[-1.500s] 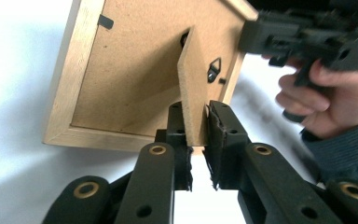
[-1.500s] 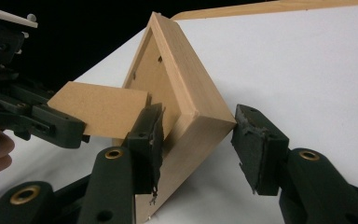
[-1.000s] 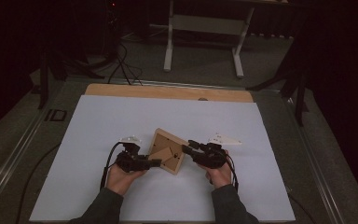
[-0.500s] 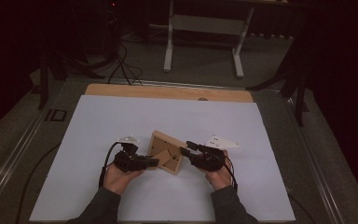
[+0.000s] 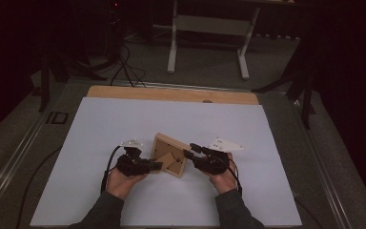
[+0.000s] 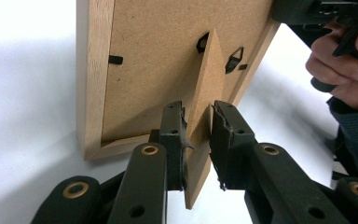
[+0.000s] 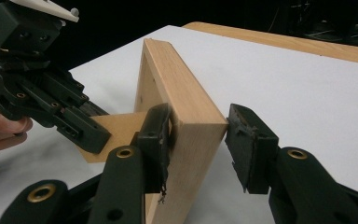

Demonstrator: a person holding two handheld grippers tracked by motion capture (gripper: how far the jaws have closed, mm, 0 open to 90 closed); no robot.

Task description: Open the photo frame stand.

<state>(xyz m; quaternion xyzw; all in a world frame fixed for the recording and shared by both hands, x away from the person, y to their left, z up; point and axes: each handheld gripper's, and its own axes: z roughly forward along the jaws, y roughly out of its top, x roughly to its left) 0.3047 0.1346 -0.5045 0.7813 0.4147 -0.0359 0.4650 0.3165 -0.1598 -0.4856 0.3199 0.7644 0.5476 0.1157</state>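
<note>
The wooden picture frame (image 5: 170, 155) stands back-side toward the person near the middle of the white table sheet (image 5: 124, 119), between the 2 grippers. At its left, the left gripper (image 6: 196, 140) has just been closing its jaws, and they now pinch the thin fold-out stand (image 6: 204, 116) of the frame. At its right, the right gripper (image 7: 198, 140) straddles the frame's corner: one pad touches the wood, the other stands clear, so it is released.

The table (image 5: 124, 93) has a wooden top covered by a white sheet (image 5: 124, 124); a wooden picture frame (image 5: 170, 155) stands on it
</note>
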